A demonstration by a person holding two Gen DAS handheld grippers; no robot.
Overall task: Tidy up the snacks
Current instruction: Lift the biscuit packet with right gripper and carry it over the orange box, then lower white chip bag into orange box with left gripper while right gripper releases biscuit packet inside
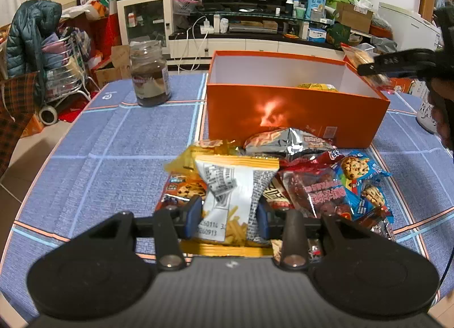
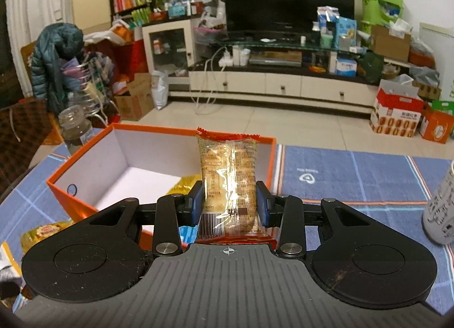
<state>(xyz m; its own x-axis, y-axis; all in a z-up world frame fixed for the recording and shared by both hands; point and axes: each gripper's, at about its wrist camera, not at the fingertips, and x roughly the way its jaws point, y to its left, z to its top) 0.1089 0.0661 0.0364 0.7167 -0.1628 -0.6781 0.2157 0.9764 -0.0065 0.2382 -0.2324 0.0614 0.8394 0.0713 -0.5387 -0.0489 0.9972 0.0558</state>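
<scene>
1. Standing at the far left of the blue checked tablecloth [image 1: 113, 141], a glass jar [image 1: 150, 75] with a dark filling sits well apart from the snacks; it looks like something simply left there, clear of the working space.

2. Pinching a white and orange packet of stick snacks [image 1: 229, 197], the left gripper [image 1: 230, 218] has its blue pads pressed into the packet's sides so that the wrapper creases between them. It holds the packet over the near part of the snack pile, probably just picked and waiting its turn for the box.

3. Lying in a loose heap just near of the box, the rest of the pile includes a silver crumpled bag [image 1: 289, 141], a red packet [image 1: 317, 192] and blue cookie packets [image 1: 360, 180]. Keeping them heaped beside the box makes each trip short.

4. Sitting open-topped beyond the pile, the orange box [image 1: 295, 115] with its white inside is the likely collecting place; a yellow packet [image 2: 185, 183] already lies on its floor, and most of the floor is bare, so the sorting seems at an early stage.

5. Gripping a clear wrapper with red ends and a pale pastry inside [image 2: 229, 183], the right gripper [image 2: 230, 203] squeezes it upright between its pads, near the box's right end. Holding it by the middle leaves the ends free, which should let it drop cleanly once the jaws are spread.

6. Standing at the far right edge of the table, a white patterned can [image 2: 439, 209] is only partly in view.
</scene>
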